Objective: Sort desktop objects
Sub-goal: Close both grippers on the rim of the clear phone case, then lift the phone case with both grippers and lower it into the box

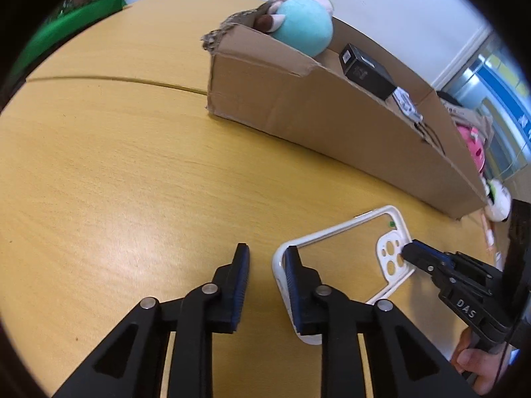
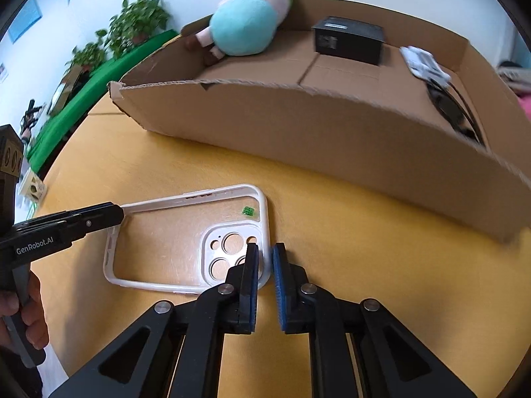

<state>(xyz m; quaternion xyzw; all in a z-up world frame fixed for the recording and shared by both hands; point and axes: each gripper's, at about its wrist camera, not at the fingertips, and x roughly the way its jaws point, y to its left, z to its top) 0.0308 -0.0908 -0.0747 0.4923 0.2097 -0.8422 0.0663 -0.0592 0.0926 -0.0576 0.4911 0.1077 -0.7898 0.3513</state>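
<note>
A white phone case (image 1: pixel 404 225) (image 2: pixel 212 195) with a clear back lies flat on the yellow wooden table (image 1: pixel 132 172), just in front of a cardboard box (image 1: pixel 298 99) (image 2: pixel 298 132). My right gripper (image 2: pixel 265 252) (image 1: pixel 406 252) is shut on the case's rim at the corner by the camera cut-out. My left gripper (image 1: pixel 267 255) (image 2: pixel 121 214) straddles the rim at the opposite end. Its right finger is inside the case against the rim, while the left finger stands apart with bare table showing between.
In the box lie a teal and pink plush (image 1: pixel 302 30) (image 2: pixel 245 26), a black carton (image 1: pixel 365 69) (image 2: pixel 348 39), a small white item (image 2: pixel 424 61) and a dark cable (image 2: pixel 454 112). A green ledge with plants (image 2: pixel 99 79) borders the table. A hand (image 2: pixel 30 315) holds each handle.
</note>
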